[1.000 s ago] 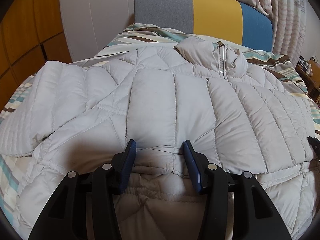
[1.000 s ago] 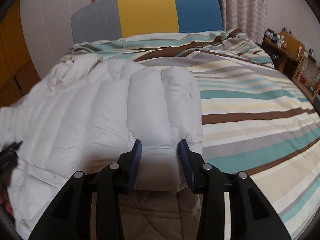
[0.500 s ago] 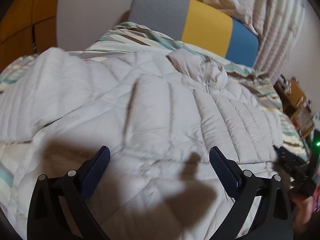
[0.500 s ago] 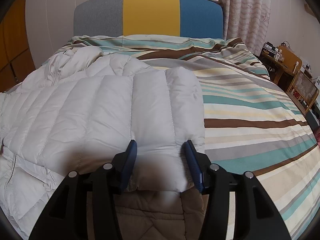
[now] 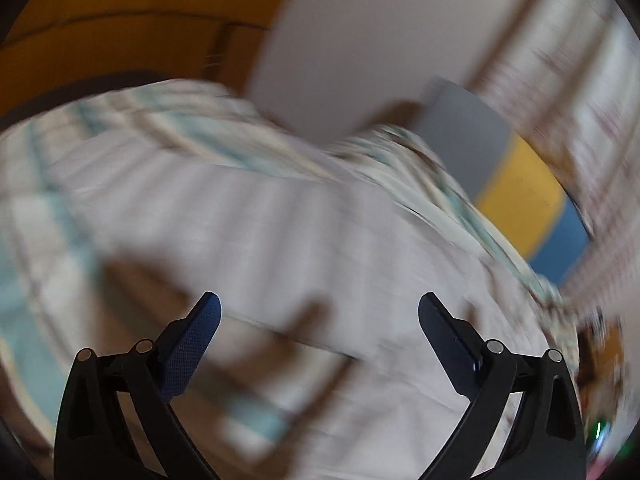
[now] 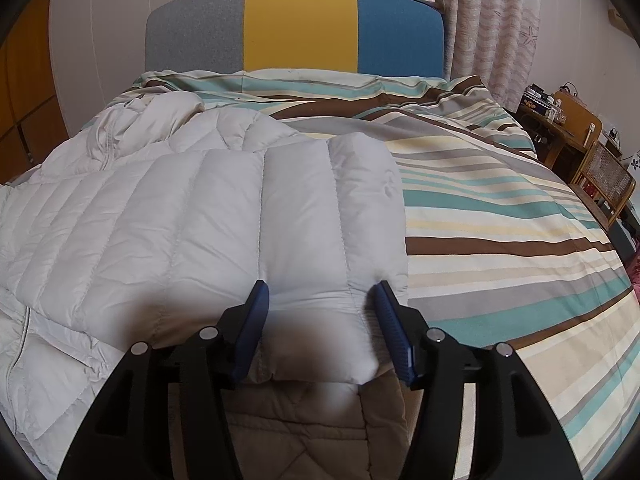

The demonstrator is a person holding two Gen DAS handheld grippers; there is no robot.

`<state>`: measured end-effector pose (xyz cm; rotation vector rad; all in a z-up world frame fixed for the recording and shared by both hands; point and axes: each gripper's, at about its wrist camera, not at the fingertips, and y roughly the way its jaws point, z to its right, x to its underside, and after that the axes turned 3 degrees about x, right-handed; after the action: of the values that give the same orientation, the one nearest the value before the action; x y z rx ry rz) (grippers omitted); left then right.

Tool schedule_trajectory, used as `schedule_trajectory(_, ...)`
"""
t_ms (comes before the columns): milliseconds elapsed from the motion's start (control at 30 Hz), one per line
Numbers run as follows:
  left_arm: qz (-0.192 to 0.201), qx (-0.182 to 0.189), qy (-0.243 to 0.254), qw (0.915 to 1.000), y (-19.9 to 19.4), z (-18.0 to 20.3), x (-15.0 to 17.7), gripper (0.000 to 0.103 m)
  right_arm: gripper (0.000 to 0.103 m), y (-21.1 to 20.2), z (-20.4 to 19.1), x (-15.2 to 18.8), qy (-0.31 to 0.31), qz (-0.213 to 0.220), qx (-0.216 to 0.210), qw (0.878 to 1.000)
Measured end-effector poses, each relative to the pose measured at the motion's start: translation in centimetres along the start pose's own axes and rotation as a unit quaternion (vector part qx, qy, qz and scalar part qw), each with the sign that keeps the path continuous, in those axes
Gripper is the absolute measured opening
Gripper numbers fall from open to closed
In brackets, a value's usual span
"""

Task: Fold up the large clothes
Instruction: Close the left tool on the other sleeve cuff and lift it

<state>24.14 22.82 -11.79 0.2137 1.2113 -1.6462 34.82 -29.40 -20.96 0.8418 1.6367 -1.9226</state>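
Note:
A pale grey quilted down jacket (image 6: 160, 220) lies spread on the striped bed cover (image 6: 500, 220), its right part folded over the body. My right gripper (image 6: 322, 286) straddles the near edge of that fold. Its jaws are opening, and the puffy cloth still fills the gap between them. The left wrist view is badly blurred. There my left gripper (image 5: 319, 300) hovers above the jacket (image 5: 300, 240) with its jaws wide, closing slightly, and nothing between them.
A grey, yellow and blue headboard (image 6: 300, 28) stands at the far end of the bed. Curtains (image 6: 480, 20) hang behind it. A wooden side table (image 6: 560, 128) and a rattan chair (image 6: 608, 180) stand at the right. An orange wardrobe (image 5: 100, 20) is at the left.
My left gripper let go of the jacket's hem, opened wide, swung off to the left and rolled. My right gripper's jaws widened around the folded edge while the hand stayed put.

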Motion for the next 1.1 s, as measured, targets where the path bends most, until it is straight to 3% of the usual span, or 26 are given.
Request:
schedule_trajectory(100,0.006,-0.046,-0.071,0.9964,0.3,-5.0,-1.9,0.082,0.056,0.0,0.0,0.0,0.001,0.0,0.001,1.0)
schedule_trajectory(233,0.014,-0.1,-0.144,0.9845,0.9,-10.9,-3.8,0.074,0.057,0.1,0.0,0.0,0.0,-0.001,0.003,1.0)
schedule_trajectory(333,0.01,-0.11,-0.172,0.9788,1.5,-13.6,-4.4,0.064,0.057,0.1,0.0,0.0,0.001,-0.001,0.003,1.0)
schedule_trajectory(433,0.015,-0.102,-0.192,0.976,2.3,-15.0,-4.9,0.063,0.057,0.1,-0.1,0.0,-0.001,-0.001,0.006,1.0)
schedule_trajectory(600,0.033,-0.09,-0.198,0.9754,3.1,-15.9,-6.0,0.062,0.058,0.3,-0.4,-0.1,-0.002,-0.002,0.012,1.0)
schedule_trajectory(733,0.036,-0.115,-0.21,0.9702,3.5,-16.5,-5.9,0.023,0.058,0.4,-0.5,-0.1,-0.003,-0.002,0.014,1.0)
schedule_trajectory(833,0.034,-0.107,-0.201,0.9732,4.1,-16.2,-6.0,0.008,0.058,0.4,-0.6,-0.1,-0.003,-0.002,0.016,1.0)
schedule_trajectory(967,0.069,-0.119,-0.172,0.9754,2.6,-14.5,-5.8,0.007,0.058,0.4,-0.6,-0.1,-0.003,-0.001,0.016,1.0)
schedule_trajectory(1100,0.122,-0.108,-0.137,0.9772,0.0,-11.3,-6.2,0.007,0.058,0.4,-0.6,-0.1,-0.003,-0.001,0.015,1.0)
